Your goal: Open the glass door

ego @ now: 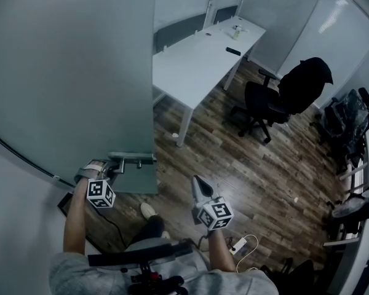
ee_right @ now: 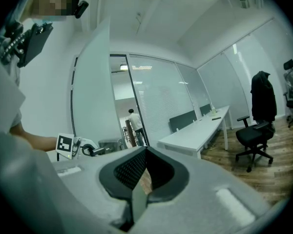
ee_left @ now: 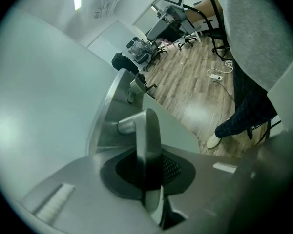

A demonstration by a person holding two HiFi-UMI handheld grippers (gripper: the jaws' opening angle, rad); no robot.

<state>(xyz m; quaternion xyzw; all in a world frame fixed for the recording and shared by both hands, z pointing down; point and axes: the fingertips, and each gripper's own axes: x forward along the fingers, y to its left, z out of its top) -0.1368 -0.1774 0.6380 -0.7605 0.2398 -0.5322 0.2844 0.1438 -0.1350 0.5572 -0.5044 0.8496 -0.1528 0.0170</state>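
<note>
The frosted glass door (ego: 80, 72) stands swung open, its free edge toward the room. Its metal lever handle (ego: 132, 157) sticks out near that edge. My left gripper (ego: 114, 165) reaches the lever from the left. In the left gripper view the lever (ee_left: 146, 140) runs upright between the dark pads of my left gripper (ee_left: 147, 172), which lie against it on both sides. My right gripper (ego: 197, 180) hangs in the air to the right of the door, fingers together and holding nothing. In its own view my right gripper (ee_right: 141, 172) points toward the door (ee_right: 90, 96) and the doorway.
A long white desk (ego: 197, 60) stands beyond the door edge. A black office chair (ego: 283, 100) with a dark jacket sits on the wood floor, with more chairs (ego: 350, 121) at the right wall. A power strip (ego: 240, 244) lies by my feet. A person (ee_right: 134, 123) stands far off past the doorway.
</note>
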